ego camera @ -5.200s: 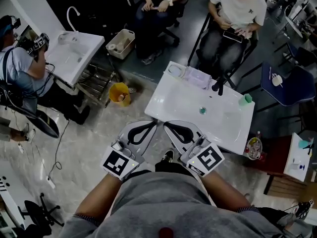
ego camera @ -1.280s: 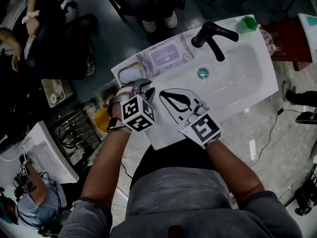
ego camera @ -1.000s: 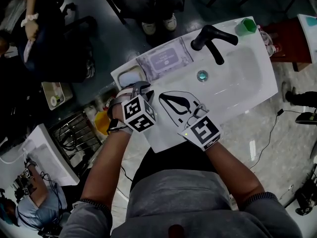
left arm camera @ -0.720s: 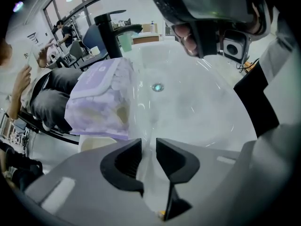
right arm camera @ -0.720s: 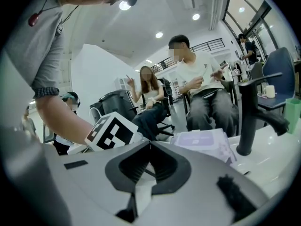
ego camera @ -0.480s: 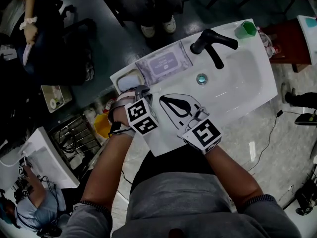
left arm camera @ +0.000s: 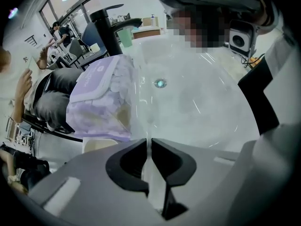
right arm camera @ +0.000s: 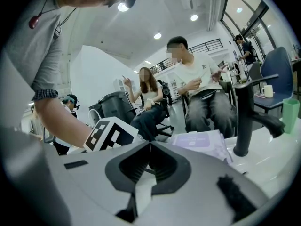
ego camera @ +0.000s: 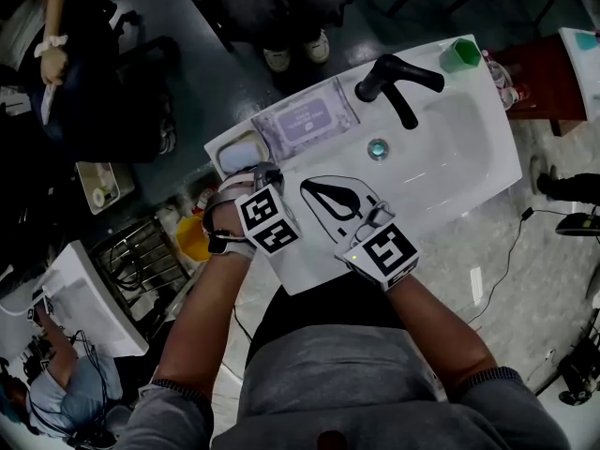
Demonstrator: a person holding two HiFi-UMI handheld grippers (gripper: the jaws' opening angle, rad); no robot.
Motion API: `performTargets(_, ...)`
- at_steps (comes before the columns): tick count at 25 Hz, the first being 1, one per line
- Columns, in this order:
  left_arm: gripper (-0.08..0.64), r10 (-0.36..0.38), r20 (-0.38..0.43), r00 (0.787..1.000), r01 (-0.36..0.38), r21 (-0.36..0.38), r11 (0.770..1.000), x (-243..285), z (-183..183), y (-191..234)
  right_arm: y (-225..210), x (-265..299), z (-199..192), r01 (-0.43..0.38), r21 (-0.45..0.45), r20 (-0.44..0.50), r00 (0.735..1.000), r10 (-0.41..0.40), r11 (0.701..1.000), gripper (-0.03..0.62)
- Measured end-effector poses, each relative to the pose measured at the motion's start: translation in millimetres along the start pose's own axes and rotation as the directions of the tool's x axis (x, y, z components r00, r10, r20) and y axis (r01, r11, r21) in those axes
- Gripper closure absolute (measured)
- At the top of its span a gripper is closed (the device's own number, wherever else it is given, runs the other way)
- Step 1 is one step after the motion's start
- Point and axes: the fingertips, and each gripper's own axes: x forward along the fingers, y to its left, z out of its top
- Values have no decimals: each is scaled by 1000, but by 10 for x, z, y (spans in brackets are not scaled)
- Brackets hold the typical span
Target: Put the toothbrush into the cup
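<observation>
The green cup (ego camera: 459, 54) stands on the sink's far right corner, beyond the black faucet (ego camera: 398, 78); the left gripper view shows the green cup (left arm camera: 124, 36) too. My left gripper (ego camera: 265, 170) points steeply down at the sink's left rim, beside the soap dish (ego camera: 239, 153). Its jaws are closing and almost together (left arm camera: 149, 142). A thin pale strip fills the slit, and I cannot tell whether it is the toothbrush or the sink. I cannot make out the toothbrush elsewhere. My right gripper (ego camera: 314, 190) hovers over the near rim, shut and empty (right arm camera: 150, 144).
A lilac pack of wipes (ego camera: 305, 120) lies on the back rim of the white sink (ego camera: 469, 148). The drain (ego camera: 378, 148) sits mid-basin. Seated people (right arm camera: 202, 93) are behind the sink. A yellow bucket (ego camera: 192, 237) stands on the floor to the left.
Five seconds ago I stood back from the sink; now both grippers are over its near left part. Over the last second neither gripper has visibly shifted.
</observation>
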Motion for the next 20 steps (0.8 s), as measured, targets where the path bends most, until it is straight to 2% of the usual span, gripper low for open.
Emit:
performTargets(13, 520, 77, 98, 992, -71, -62, 996, -355, 132, 45, 65, -141, 189, 5, -40, 14, 1000, -4, 999, 577)
performTargets(20, 520, 160, 174, 972, -136, -138, 981, -728, 193, 123, 238, -238, 366, -10, -90, 24, 1000, 12, 996, 577)
